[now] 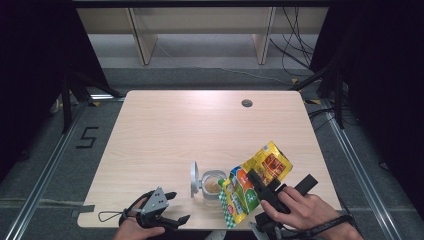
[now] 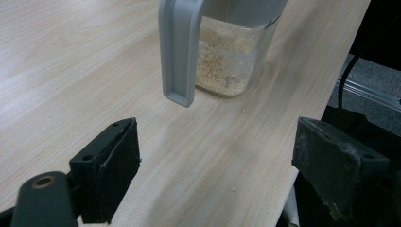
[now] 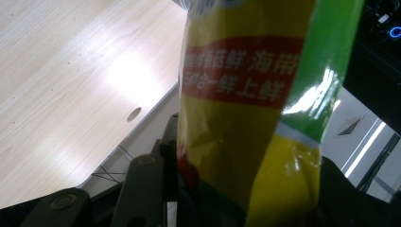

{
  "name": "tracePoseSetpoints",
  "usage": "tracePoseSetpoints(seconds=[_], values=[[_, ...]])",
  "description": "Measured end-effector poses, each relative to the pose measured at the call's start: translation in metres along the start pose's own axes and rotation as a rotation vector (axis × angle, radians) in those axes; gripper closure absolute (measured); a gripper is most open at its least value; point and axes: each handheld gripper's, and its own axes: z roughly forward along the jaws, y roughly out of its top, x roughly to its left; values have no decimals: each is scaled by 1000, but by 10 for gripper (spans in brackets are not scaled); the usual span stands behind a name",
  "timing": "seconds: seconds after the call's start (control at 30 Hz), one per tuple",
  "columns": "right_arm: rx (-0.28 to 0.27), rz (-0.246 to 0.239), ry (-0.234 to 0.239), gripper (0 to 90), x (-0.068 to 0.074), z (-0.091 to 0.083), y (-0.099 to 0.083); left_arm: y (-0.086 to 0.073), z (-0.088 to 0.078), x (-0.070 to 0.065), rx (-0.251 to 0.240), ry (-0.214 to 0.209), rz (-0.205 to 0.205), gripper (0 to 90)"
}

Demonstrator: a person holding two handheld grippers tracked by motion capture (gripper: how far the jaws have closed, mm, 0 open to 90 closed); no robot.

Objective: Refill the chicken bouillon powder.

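The work in hand looks like pouring powder from a glossy yellow-and-green foil seasoning bag (image 1: 252, 184) into a small clear glass jar (image 1: 212, 186) whose grey hinged lid (image 1: 194, 178) stands flipped open on its left side. The jar stands near the front edge of the pale wooden bench (image 1: 200, 130), a little right of the middle, and already holds a layer of beige powder (image 2: 222, 56) that reaches roughly halfway up its wall in the left gripper view. The right tongs (image 1: 267, 192) are clamped partway closed around the middle of the bag, holding it tilted above the bench's front right part with its lower end beside and over the jar's mouth; whether powder is flowing at this instant cannot be told. The left tongs (image 1: 172, 207) rest wide open and empty near the front edge, left of the jar and apart from it. By this reading the filling is well underway; what remains is likely to finish pouring, set the bag down and shut the lid
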Motion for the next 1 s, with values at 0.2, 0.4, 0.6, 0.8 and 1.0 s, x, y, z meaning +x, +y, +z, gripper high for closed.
tracePoseSetpoints(seconds=[0.2, 0.4, 0.6, 0.8, 1.0], values=[[6, 8, 3, 613, -1, -1, -2, 0, 0, 0, -16, -7, 1, 152], [3, -6, 4, 614, -1, -2, -2, 0, 0, -1, -15, -10, -15, 152], [3, -1, 3, 615, 0, -2, -2, 0, 0, 2, -5, -3, 26, 152], [2, 11, 8, 615, 0, -2, -2, 0, 0, 1, -4, -2, -2, 152], [-3, 5, 3, 615, 0, -1, -1, 0, 0, 0, -6, -3, -7, 152]])
